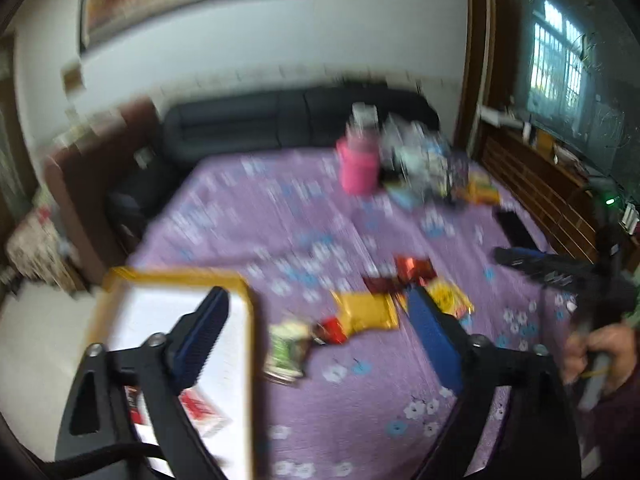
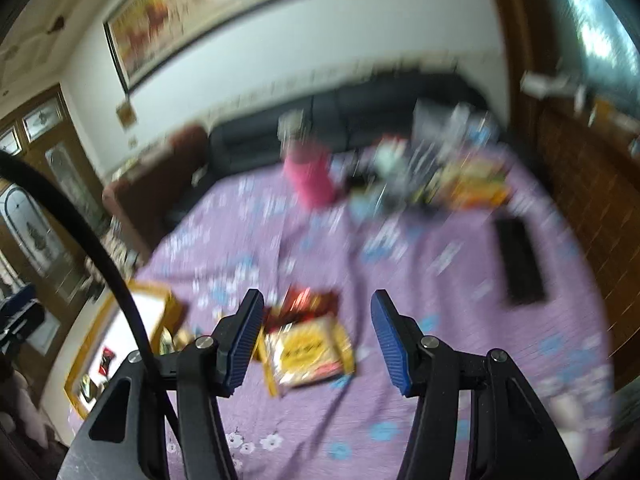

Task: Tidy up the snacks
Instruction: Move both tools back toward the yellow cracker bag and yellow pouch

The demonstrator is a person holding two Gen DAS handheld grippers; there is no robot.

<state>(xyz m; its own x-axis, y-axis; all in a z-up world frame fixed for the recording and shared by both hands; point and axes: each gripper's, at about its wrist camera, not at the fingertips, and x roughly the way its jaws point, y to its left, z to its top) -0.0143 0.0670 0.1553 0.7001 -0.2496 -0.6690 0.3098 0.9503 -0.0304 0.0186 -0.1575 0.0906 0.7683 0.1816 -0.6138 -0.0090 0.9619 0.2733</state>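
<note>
1. While both views are blurry, a bunch of snack packets can be seen lying on the purple flowered cloth (image 1: 248, 216).
2. One yellow snack packet (image 2: 310, 354) lies flat between the right gripper's (image 2: 318, 338) blue fingers, but below them, not touching.
3. A dark red packet (image 2: 308, 304) lies just past it, touching its far edge.
4. From the left side you can also see a long yellow packet (image 1: 366, 312), a small red one (image 1: 332, 330) and a green one (image 1: 288, 348), all close together.
5. The right gripper is wide apart and holds nothing.
6. The left gripper (image 1: 316, 318) is also wide apart and holds nothing.
7. A white tray with a yellow rim (image 1: 248, 344) sits at the left, and a red and white packet (image 1: 200, 410) lies inside it.
8. Far back stand a pink cup (image 1: 358, 168) and a pile of other things, too blurry to name.
9. A black flat thing (image 2: 520, 264) lies on the cloth at the right.
</note>
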